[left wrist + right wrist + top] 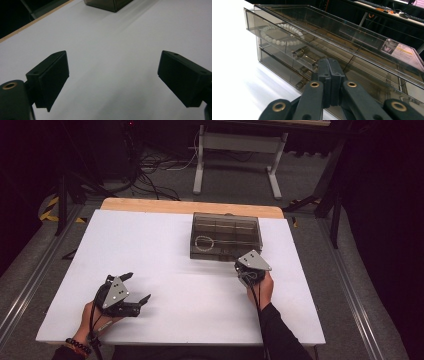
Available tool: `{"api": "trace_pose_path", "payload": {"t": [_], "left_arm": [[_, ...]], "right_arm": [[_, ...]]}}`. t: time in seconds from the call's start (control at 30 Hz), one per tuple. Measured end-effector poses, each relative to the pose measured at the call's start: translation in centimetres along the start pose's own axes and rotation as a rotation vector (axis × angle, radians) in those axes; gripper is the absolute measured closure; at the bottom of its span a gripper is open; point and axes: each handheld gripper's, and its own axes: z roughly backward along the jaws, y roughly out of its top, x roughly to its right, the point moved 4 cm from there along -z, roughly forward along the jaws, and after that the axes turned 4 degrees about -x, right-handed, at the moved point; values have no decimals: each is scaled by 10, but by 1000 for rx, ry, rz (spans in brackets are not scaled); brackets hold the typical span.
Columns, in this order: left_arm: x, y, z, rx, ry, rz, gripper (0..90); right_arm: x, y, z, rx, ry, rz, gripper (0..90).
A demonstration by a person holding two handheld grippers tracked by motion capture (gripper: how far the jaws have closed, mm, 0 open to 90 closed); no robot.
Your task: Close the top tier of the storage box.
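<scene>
A smoked clear acrylic drawer organiser (226,235) was seen on the white table (165,265), toward one o'clock from the table's middle in the high view. A white bead bracelet (204,242) lay in its top drawer (274,37), which was pulled slightly out at the box's near left end. In the right gripper view the bracelet (277,35) was seen through the drawer's clear front, with small clear knobs (298,53) standing on the drawer fronts below it.

The right claw (329,72) was seen with its two jaws pressed flat together, nothing between them, its tips right at the front of the organiser, near the knobs; whether it touched the box could not be told. In the high view the right claw (240,266) was placed at the box's near right corner, at about five o'clock from the box.

The left claw (136,287) rested low over the table at about eight o'clock from the table's middle, well apart from the organiser. Its jaws were spread wide with only bare table between them, as the left gripper view showed (112,75), and a corner of the organiser (110,4) appeared at twelve o'clock there.
</scene>
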Motion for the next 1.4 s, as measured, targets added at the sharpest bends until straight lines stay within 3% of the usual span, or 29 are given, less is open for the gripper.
{"api": "trace_pose_path", "payload": {"t": [1.4], "left_arm": [[-1, -1, 1, 0, -2, -10, 109]], "right_arm": [[5, -5, -16, -25, -52, -27, 900]]}}
